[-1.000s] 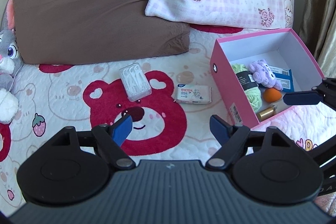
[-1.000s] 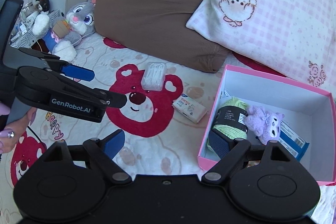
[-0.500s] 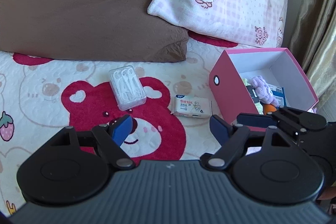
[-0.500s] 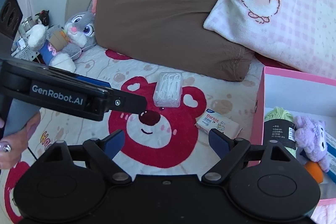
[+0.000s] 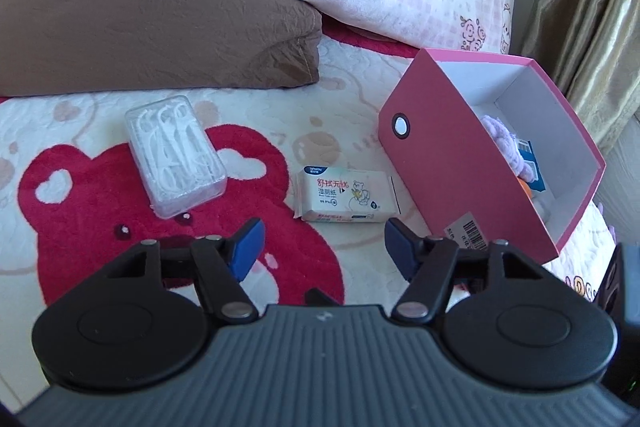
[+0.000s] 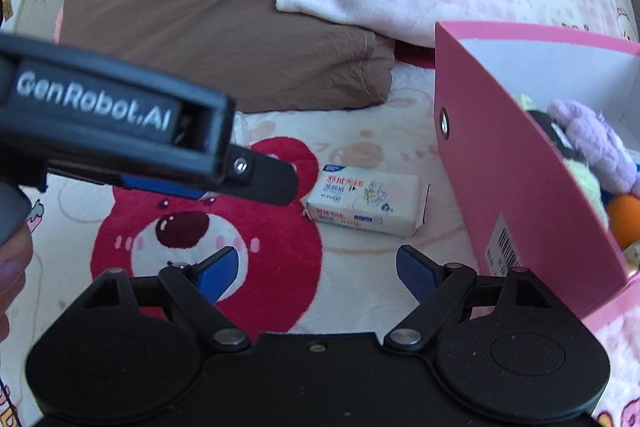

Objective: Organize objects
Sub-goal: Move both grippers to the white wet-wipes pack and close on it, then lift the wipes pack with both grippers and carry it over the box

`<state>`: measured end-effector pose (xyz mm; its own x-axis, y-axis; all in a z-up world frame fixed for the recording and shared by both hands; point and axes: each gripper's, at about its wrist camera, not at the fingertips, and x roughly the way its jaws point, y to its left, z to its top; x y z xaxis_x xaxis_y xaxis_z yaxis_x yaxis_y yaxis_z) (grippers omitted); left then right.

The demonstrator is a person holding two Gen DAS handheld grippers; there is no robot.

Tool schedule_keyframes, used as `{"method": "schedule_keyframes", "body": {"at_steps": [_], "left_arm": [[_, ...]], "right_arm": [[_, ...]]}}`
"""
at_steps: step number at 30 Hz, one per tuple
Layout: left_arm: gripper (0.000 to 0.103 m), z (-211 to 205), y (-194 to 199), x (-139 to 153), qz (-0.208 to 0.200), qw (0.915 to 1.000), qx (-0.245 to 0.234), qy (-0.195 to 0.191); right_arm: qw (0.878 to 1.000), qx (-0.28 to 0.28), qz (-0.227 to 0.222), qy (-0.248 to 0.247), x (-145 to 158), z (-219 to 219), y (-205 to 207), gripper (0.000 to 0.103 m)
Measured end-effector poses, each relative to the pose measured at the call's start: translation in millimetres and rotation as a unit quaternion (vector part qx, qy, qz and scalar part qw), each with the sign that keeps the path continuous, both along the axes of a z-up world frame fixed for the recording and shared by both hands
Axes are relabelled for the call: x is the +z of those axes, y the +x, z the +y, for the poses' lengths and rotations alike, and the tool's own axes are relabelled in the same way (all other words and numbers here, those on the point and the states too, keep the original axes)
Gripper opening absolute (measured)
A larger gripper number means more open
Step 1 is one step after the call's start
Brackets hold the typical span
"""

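Reading from the left, we have the floss box (image 5: 175,155) lying on the bear blanket (image 5: 60,235), up and left of our left gripper (image 5: 322,249), its long axis running away from us. Nothing sits between the left jaws, which are closing. The wipes pack (image 5: 347,199) lies just ahead of them, long axis crosswise; our right gripper (image 6: 316,273), spread wide and empty, faces it too, and we judge the two about equally near. The pink box (image 5: 452,163) stands right of the pack. Writing: "GenRobot.AI" on the left gripper's body, Chinese characters on the pack, a barcode sticker on the box.
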<state>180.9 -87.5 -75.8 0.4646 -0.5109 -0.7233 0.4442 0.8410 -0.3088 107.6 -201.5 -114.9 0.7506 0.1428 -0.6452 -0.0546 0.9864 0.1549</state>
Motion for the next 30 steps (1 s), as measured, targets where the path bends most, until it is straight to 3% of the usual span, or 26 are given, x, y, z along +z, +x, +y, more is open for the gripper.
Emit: {"method": "schedule_keyframes", "body": {"at_steps": [7,11,16,21,26,30], "left_arm": [[0.051,-13,27,-23,0.02,0.9996,-0.014,-0.01],[0.047,-15,42,-36,0.038,0.9984,-0.007,-0.04],[0.036,-20,46,-43,0.049,0.9971,-0.015,-0.056],[0.036,-8,45,-46,0.054,0.9949,-0.001,-0.086],[0.036,7,40,-50,0.083,0.9892,0.023,-0.118],[0.036,20,11,-52,0.089,0.9899,0.021,-0.108]], "right_arm": [[0.999,-0.044,-0.007,-0.024,-20,1,17,0.085],[0.995,-0.08,-0.014,-0.062,-28,13,26,0.086],[0.993,-0.096,-0.012,-0.061,-27,13,42,0.086],[0.998,-0.047,-0.014,-0.045,-24,4,42,0.087],[1.0,0.009,-0.017,-0.017,-23,-11,36,0.086],[0.998,0.059,0.009,0.016,-16,-25,26,0.086]]}}
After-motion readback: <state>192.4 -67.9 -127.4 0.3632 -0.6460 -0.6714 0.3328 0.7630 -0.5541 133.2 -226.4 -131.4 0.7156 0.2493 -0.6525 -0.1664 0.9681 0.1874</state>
